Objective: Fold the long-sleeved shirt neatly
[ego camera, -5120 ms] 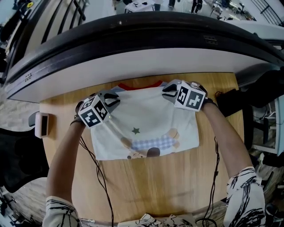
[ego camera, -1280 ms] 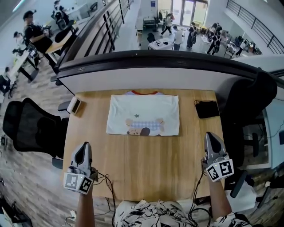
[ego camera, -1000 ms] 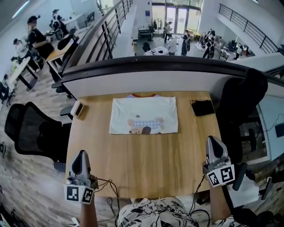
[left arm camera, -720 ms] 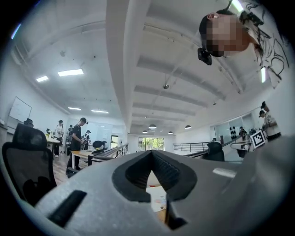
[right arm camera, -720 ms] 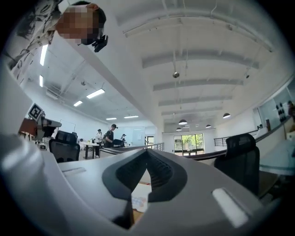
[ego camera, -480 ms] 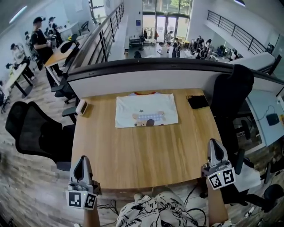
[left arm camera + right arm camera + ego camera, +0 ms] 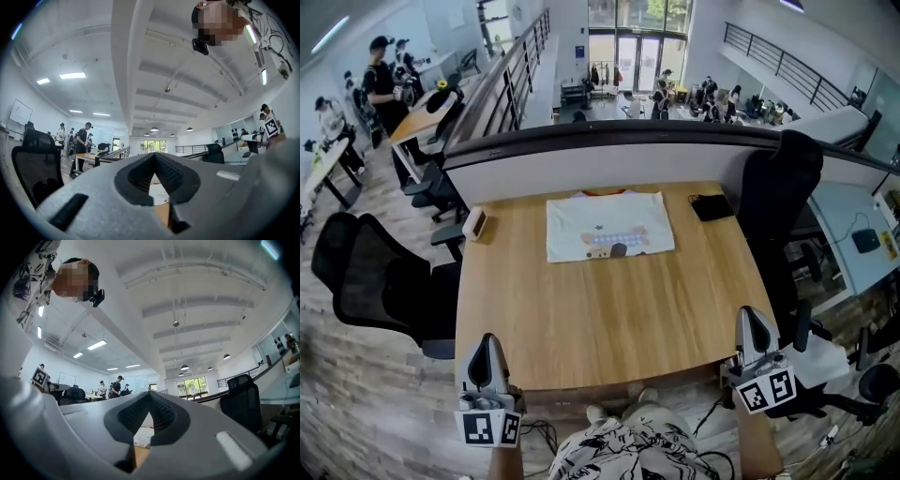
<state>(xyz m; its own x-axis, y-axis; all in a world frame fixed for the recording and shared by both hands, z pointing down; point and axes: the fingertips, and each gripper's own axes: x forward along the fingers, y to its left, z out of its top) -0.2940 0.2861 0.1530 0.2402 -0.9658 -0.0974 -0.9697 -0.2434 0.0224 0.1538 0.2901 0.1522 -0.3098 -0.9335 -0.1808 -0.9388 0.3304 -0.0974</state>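
**Head view: shirt folded on desk, both claws closed and empty**

The shirt (image 7: 609,225) lies flat as a folded rectangle on the far half of the desk (image 7: 600,319), print side up, with its red collar toward the far edge. A black pouch (image 7: 711,207) sits near its right side, and a white device (image 7: 473,224) lies near the far left corner. The left claw (image 7: 489,341) and right claw (image 7: 749,313) are at the desk's near edge, well apart from the shirt. Each gripper view shows the jaws together with nothing between them.
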